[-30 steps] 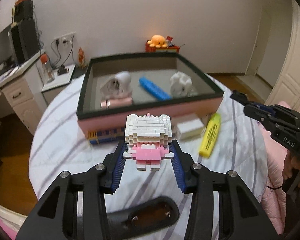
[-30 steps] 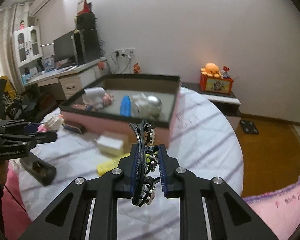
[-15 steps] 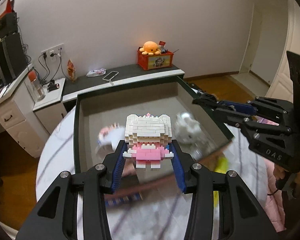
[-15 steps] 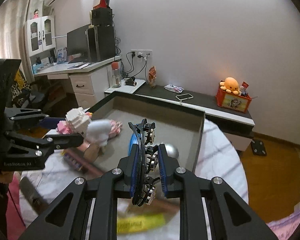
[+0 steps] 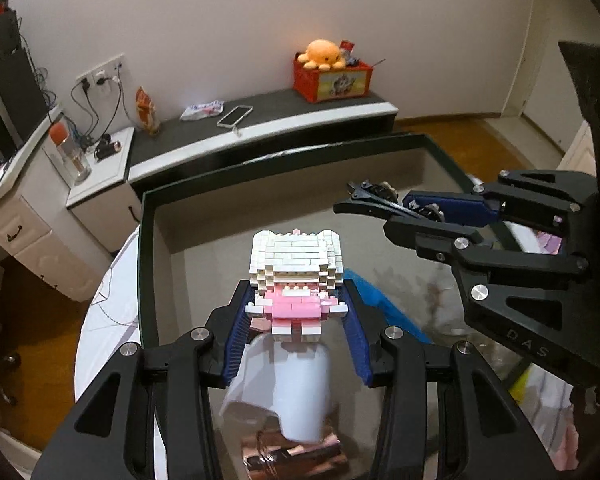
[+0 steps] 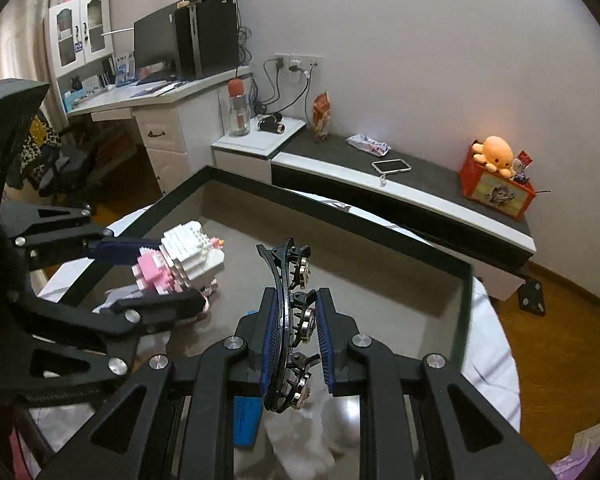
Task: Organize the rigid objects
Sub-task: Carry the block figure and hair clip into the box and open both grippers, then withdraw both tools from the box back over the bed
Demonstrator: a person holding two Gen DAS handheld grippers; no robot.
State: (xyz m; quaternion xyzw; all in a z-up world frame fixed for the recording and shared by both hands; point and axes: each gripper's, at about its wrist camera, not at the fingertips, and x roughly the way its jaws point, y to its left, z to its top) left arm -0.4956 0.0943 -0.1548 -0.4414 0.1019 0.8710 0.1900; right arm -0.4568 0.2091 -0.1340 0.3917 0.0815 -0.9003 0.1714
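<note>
The left gripper (image 5: 297, 312), at lower centre of the left wrist view, is clamped on a brick-built figure (image 5: 295, 276) of white and pink blocks, its blue pads pressing the pink lower body from both sides while the white head stands above the fingertips. The right gripper (image 6: 298, 320), at lower centre of the right wrist view, pinches a black hair clip (image 6: 289, 320) with round metallic ornaments, held edge-on and arching up past the fingertips. Both are held above the inside of a shallow box (image 5: 147, 248) with dark green walls and a grey floor, which fills the middle of each view. In the left view the right gripper (image 5: 384, 204) reaches in from the right edge, well apart from the figure. On the box floor lie a blue object (image 5: 384, 312) just right of the figure, and a white object (image 5: 295, 392) below it (blurred, so its shape is unclear), with a rose-gold item (image 5: 295, 456) at the bottom edge. Beyond the box, a low dark cabinet (image 5: 259, 120) carries a phone (image 5: 235, 116) and a red box (image 5: 332, 80) topped by an orange plush octopus (image 5: 324, 54).
</note>
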